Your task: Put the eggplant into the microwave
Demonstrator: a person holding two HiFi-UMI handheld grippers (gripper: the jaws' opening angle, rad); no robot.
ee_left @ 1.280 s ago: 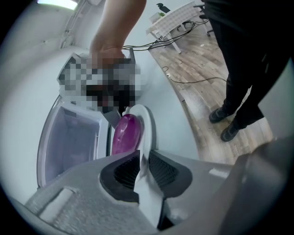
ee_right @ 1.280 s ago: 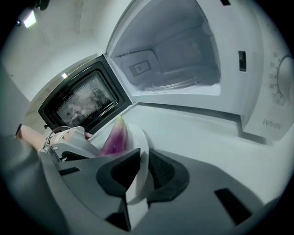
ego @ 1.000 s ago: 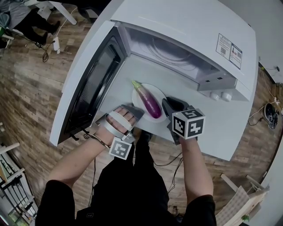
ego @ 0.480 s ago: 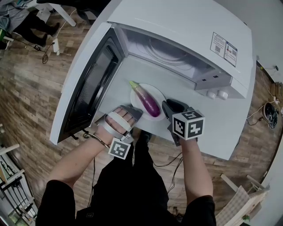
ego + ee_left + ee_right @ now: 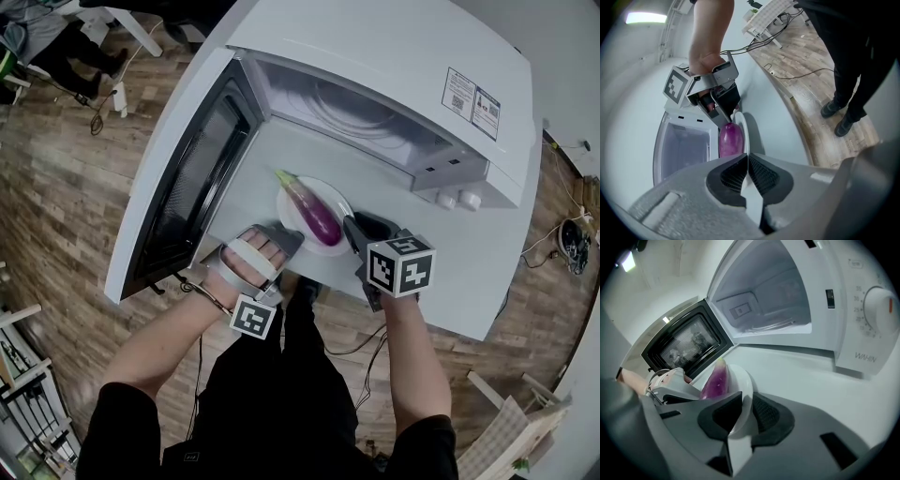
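A purple eggplant (image 5: 309, 211) with a green tip lies on a white plate (image 5: 331, 193), which rests on the white ledge in front of the open microwave (image 5: 394, 56). My left gripper (image 5: 281, 235) is at the plate's near-left rim. In the left gripper view its closing jaws pinch the thin rim (image 5: 743, 136), with the eggplant (image 5: 730, 140) just beyond. My right gripper (image 5: 352, 226) is shut on the plate's right rim (image 5: 743, 385), and the eggplant (image 5: 715, 378) shows to the left of its pads.
The microwave door (image 5: 187, 178) hangs open to the left, its window (image 5: 684, 345) dark. The cavity (image 5: 764, 291) lies straight ahead, with white dials (image 5: 881, 310) at its right. Wood floor with cables (image 5: 370, 352) lies below the counter edge.
The view has shifted slightly. Both grippers stay at the plate's rim and the eggplant still lies on the plate.
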